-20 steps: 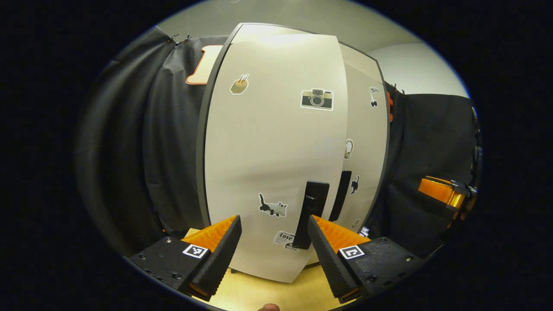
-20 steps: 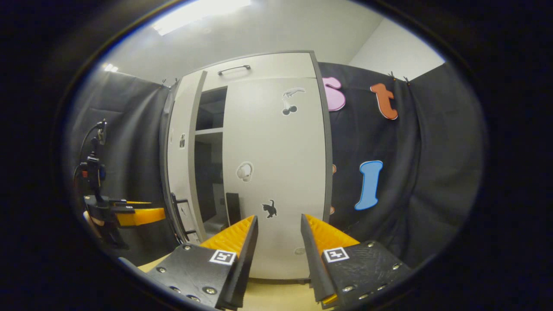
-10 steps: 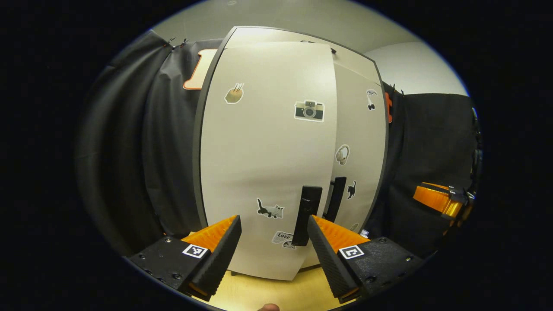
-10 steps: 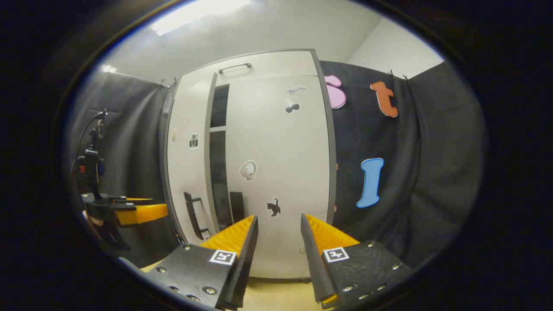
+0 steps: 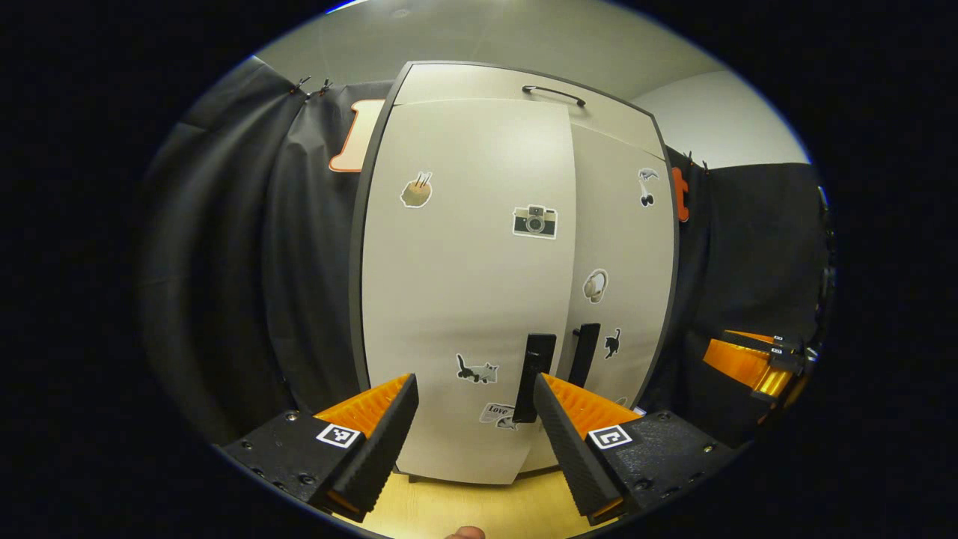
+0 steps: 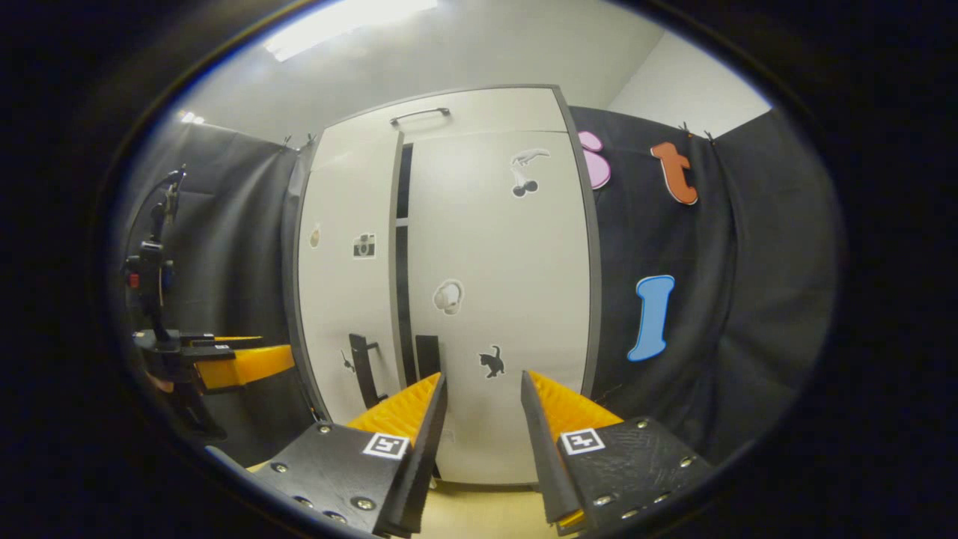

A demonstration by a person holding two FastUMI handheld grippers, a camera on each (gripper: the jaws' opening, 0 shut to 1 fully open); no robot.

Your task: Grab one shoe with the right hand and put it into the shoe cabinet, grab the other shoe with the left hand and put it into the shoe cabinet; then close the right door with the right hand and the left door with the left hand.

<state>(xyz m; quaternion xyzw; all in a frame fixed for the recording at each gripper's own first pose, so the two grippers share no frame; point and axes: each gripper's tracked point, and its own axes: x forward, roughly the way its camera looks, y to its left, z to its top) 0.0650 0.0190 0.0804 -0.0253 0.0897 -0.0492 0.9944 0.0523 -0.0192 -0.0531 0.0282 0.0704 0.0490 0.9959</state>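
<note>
Left gripper [image 5: 473, 408]: jaws apart, nothing between them, pointed straight at the left door [image 5: 464, 292] with its right finger tip just beside the left handle [image 5: 536, 374]; contact can't be told from this angle. Right gripper [image 6: 483, 408]: jaws apart too, empty, facing the right door [image 6: 498, 292] and apart from it. Shoes: none visible outside the shoe cabinet [image 6: 449, 112], presumably inside, but the interior is hidden, so can't confirm. Right door looks flush with the cabinet frame, so I'd call that step done. Left door is nearly home: in the right gripper view a narrow dark gap [image 6: 404, 247] runs top to bottom between the two doors, and the left door's inner edge stands slightly proud. So the step in hand is the last one, closing the left door with the left hand. Next move calls for a short push forward on the door face near the handle side until the gap is gone, jaws can stay as they are. Keep the right gripper clear of the seam. Both black handles sit side by side low on the doors, right handle [image 5: 585, 352] just beyond the left one.
</note>
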